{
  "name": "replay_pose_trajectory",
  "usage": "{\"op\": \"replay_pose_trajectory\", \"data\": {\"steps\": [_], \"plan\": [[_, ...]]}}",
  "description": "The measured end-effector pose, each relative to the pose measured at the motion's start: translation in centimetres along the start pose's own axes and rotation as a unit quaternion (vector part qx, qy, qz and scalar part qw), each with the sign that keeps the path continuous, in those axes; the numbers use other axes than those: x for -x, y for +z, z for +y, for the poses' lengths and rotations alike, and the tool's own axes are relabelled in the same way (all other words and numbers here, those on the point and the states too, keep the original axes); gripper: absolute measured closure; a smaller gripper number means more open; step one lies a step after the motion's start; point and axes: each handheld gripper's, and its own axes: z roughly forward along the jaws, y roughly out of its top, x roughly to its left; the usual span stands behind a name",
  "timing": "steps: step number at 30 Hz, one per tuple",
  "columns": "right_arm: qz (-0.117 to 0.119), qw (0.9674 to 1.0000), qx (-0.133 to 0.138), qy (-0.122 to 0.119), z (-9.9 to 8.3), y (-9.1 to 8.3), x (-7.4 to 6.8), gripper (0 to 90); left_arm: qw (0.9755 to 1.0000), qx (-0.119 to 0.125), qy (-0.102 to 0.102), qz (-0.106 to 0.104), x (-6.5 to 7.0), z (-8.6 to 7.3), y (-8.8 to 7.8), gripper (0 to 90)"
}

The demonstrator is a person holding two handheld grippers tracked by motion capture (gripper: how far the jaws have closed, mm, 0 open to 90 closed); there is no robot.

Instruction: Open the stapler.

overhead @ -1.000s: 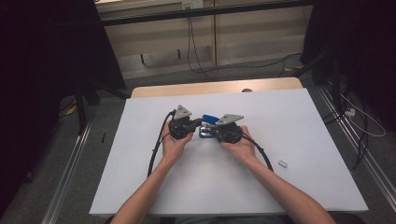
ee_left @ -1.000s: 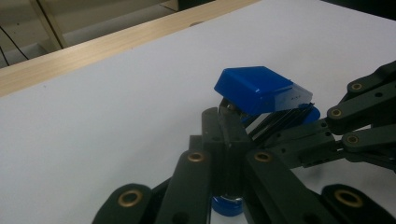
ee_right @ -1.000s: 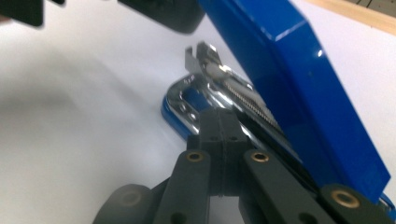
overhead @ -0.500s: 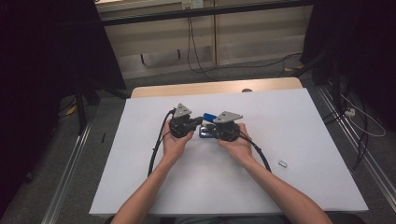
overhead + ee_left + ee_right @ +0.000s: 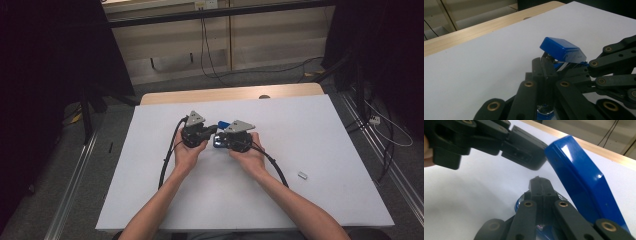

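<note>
Blue plastic marks the stapler (image 5: 223, 125) that is held between the two grippers above the middle of the white table (image 5: 320, 130). Its hinged top cover is seen lifted open in the left gripper view (image 5: 562, 50) and rises as a slanted blue slab in the right gripper view (image 5: 584, 180).

The left gripper (image 5: 209, 133) is held in the left hand (image 5: 187, 150), and its jaws are closed tight on a thin metal part of the stapler under the raised cover, as is seen in the left gripper view (image 5: 545, 65). The right gripper (image 5: 220, 142) is held in the right hand (image 5: 248, 155); its jaws are pressed together over the stapler's blue base in the right gripper view (image 5: 539, 185), but whether anything is pinched there cannot be told. The two grippers are brought tip to tip, with the stapler between them.

A small silvery piece (image 5: 301, 175) is seen lying on the table, well apart to the right.
</note>
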Motion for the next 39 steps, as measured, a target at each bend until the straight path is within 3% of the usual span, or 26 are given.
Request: {"op": "replay_pose_trajectory", "data": {"steps": [5, 12, 19, 33, 39], "plan": [[-0.013, 0.9998, 0.009, 0.011, 0.0, 0.0, 0.5, 90.0, 0.9999, -0.001, -0.009, -0.011, -0.3, 0.1, -0.1, 90.0], [-0.016, 0.9998, 0.007, 0.008, -0.1, -0.1, 0.5, 90.0, 0.9999, -0.011, -0.010, -0.002, -0.5, -0.2, 0.1, 90.0], [-0.019, 0.9996, 0.013, 0.017, -0.1, -0.1, 0.5, 90.0, 0.9996, -0.026, 0.010, 0.000, -0.4, -0.6, 0.7, 89.7], [-0.020, 0.9996, 0.013, 0.017, -0.1, -0.2, 0.6, 90.0, 0.9994, -0.034, -0.001, -0.007, -0.5, -1.1, 1.3, 90.0], [-0.021, 0.9994, 0.016, 0.020, -0.1, -0.1, 0.5, 90.0, 0.9993, -0.035, 0.005, -0.006, -0.5, -1.3, 1.3, 90.0]]}}
